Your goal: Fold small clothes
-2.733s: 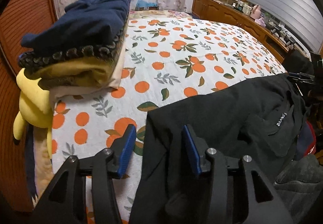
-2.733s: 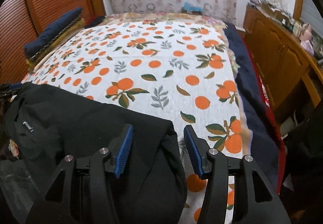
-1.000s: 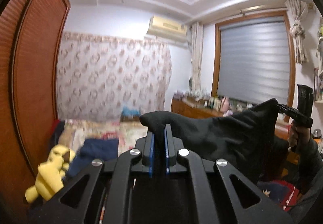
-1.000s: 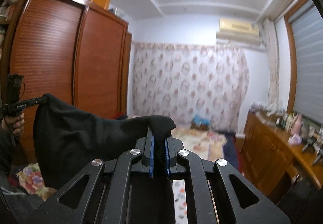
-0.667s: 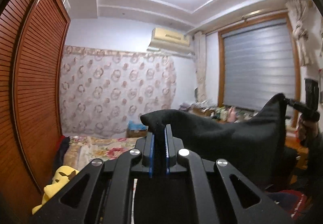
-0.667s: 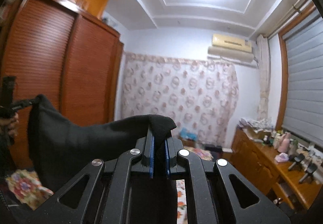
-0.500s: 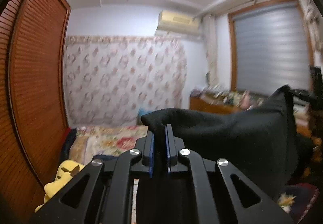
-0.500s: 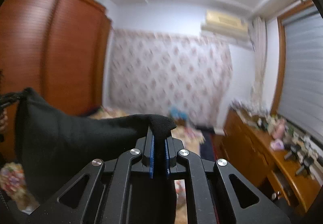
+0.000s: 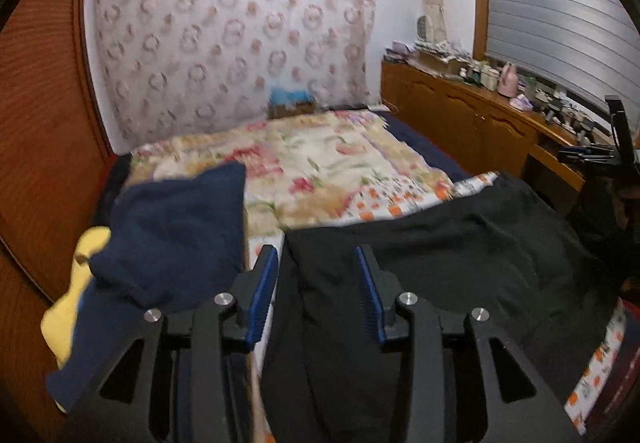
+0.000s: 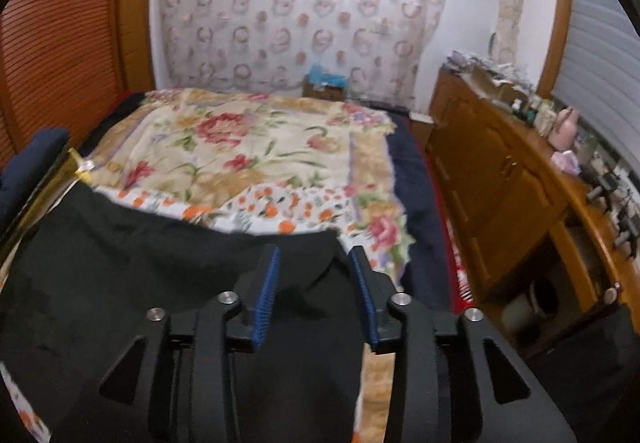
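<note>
The black garment (image 9: 460, 255) lies spread on the bed (image 9: 320, 159), on the near part of it, over the orange-print sheet (image 9: 384, 203). It sits just to the right of the stack of folded clothes (image 9: 176, 231) topped by a navy piece. From that stack, the garment's long axis runs sideways across the bed, from the left gripper (image 9: 316, 283) to the right gripper (image 10: 316, 283). Its far edge faces the floral quilt (image 10: 240, 147) beyond the stack. Which end is the waist cannot be told from these views.

Gripper state: both grippers have just been opening, and the jaws of each stand apart. A corner of the black garment (image 10: 160, 283) lies between the jaws of each, but the pads do not press on it. The cloth is released.

Risks from here:
- Snagging. A blue pad may catch the loose corner when a gripper pulls back. This would drag the edge and spoil the flat lay.
- Uneven lay. The far edge near the right gripper looks raised and wavy. A fold made over it would likely trap a crease.
- Crowding. The left corner lies just beside the folded stack. A wide sweep of the left gripper could knock the stack over.
- Slipping. Part of the garment hangs toward the near edge of the bed, away from the stack, and could slide off.
</note>
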A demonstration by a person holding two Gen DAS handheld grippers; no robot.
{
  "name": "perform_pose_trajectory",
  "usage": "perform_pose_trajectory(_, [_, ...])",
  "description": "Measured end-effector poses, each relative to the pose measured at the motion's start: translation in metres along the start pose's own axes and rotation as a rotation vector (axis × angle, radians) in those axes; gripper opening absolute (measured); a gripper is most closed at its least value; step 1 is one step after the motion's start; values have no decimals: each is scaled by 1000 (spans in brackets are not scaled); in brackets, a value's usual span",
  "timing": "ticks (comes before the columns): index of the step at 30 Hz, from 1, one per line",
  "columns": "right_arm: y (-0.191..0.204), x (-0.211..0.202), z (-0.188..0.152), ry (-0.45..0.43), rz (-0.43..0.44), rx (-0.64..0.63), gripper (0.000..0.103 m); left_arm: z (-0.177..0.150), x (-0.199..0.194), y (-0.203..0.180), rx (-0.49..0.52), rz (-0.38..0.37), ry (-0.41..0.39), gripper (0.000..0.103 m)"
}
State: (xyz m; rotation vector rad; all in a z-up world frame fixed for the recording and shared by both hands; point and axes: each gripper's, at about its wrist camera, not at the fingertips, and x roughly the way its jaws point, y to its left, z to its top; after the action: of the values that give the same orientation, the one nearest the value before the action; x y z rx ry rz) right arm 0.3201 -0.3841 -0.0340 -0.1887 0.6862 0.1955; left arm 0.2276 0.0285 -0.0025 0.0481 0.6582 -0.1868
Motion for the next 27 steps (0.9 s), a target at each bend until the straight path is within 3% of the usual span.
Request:
perform_pose_trajectory(2, [2,-11,-11,0,25,3,45,-10,-6,-8,2,-8,11,39])
perform_pose_trajectory(7, [16,-24,-33,14,81,8,45,-38,-20,-20,-20,-52,43,41])
perform_pose_trajectory(14, [27,-29,-91,61,147,49,45,-81,-13,-33,-15,-84,123,53])
perform_pose_trajectory(19, [29,-20,-116,102,144,76,45,-98,2,-38,-12,-81,187,53])
perform_pose_trajectory(27, [27,-16,-130,123,141,91,45,-116,19,-39,-9,-57,254,54])
